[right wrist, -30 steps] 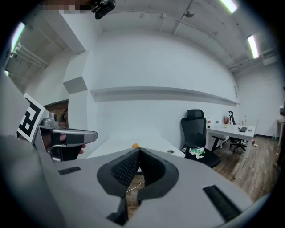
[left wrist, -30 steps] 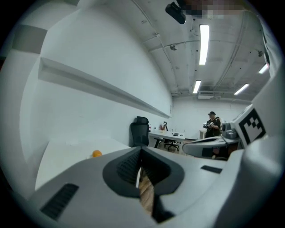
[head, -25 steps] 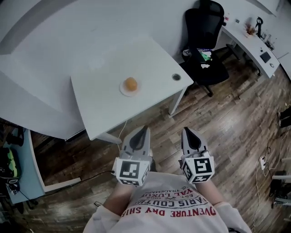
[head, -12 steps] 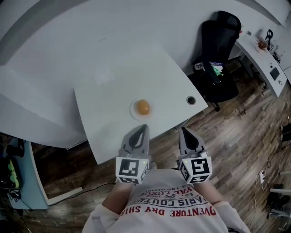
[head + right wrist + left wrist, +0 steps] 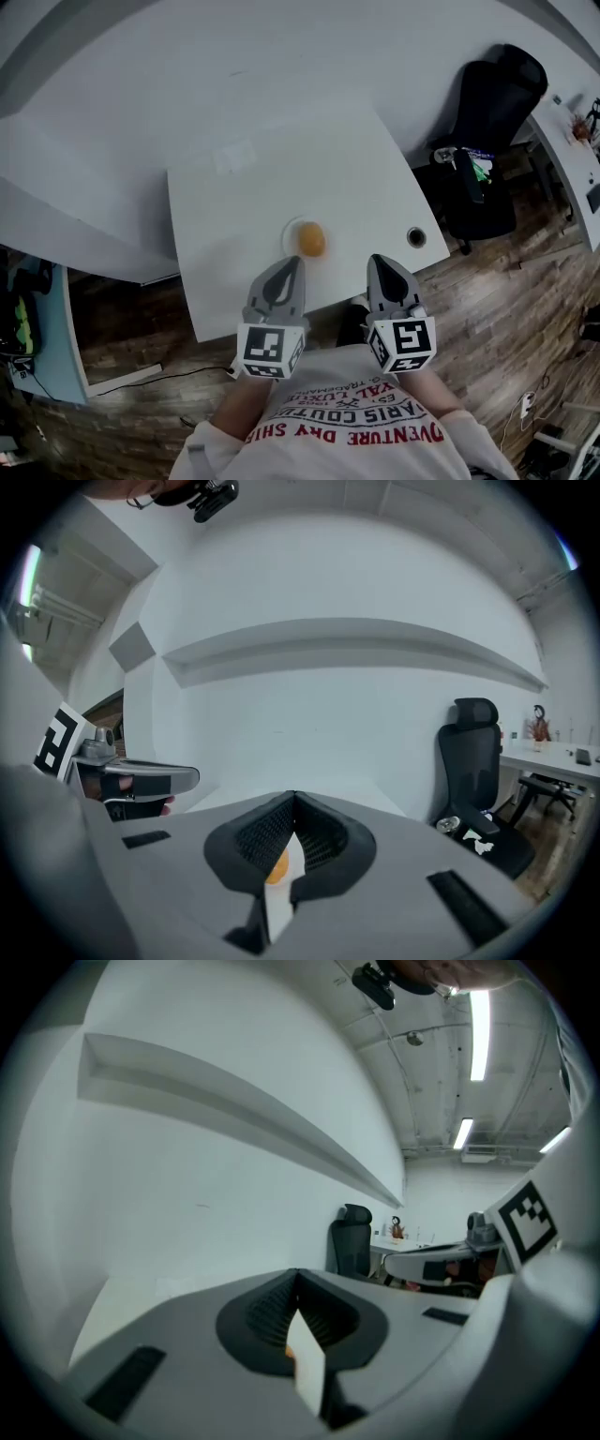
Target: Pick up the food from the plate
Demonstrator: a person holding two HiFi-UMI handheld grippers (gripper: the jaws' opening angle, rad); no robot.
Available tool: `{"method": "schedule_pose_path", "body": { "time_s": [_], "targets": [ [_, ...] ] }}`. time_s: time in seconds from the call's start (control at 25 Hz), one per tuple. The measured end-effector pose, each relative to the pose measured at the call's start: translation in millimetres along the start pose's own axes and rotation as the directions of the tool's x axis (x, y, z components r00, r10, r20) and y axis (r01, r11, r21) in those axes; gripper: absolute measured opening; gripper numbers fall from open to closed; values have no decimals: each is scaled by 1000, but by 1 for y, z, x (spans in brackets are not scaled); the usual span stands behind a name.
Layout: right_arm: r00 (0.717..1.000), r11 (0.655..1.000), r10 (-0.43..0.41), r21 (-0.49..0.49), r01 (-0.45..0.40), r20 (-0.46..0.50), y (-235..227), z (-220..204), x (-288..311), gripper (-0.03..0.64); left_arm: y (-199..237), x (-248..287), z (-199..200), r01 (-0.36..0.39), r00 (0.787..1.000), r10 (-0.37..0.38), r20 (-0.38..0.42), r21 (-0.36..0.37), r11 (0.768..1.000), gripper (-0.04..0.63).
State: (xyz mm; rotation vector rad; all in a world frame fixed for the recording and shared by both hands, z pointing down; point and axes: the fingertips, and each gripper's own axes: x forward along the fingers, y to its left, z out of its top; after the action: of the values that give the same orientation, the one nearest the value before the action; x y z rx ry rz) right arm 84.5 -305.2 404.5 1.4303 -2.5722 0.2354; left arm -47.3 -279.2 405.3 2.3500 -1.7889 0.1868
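A round orange piece of food [image 5: 311, 240] lies on a small white plate [image 5: 291, 232] near the front edge of the white table [image 5: 244, 216]. My left gripper [image 5: 292, 263] is shut and empty, its tip just short of the plate and slightly to its left. The right gripper [image 5: 377, 261] is shut too, at the table's front edge to the right of the plate. A sliver of the orange food [image 5: 276, 866] shows through the right gripper [image 5: 292, 797] jaws in the right gripper view. The left gripper [image 5: 298, 1274] looks over the tabletop toward the white wall.
A round cable hole [image 5: 416, 236] sits at the table's right front corner. A black office chair [image 5: 487, 159] stands to the right on the wooden floor [image 5: 525, 309]. A pale label [image 5: 234, 157] lies toward the table's far side. The white wall backs the table.
The person has stepped toward the table: the plate and food have come closer, now just ahead of both gripper tips. Both grippers have stayed shut.
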Motion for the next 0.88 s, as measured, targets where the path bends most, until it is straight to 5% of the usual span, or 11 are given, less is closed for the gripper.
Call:
{"method": "schedule_pose_path", "body": {
  "time_s": [0.32,0.6,0.88],
  "targets": [
    [975,973,221,-69,-222,-21,-26,30,79,8,25,44,14,-223,975,223,0,-54,973,5],
    [924,921,372,-86,-380,-95,-40,23,128,8,39,67,-10,-398,917,386,-101,-149,905,5],
    [863,873,465,-61,-485,-197,-45,-5,156,8,46,85,-43,-493,862,454,-225,-168,854,6]
  ]
}}
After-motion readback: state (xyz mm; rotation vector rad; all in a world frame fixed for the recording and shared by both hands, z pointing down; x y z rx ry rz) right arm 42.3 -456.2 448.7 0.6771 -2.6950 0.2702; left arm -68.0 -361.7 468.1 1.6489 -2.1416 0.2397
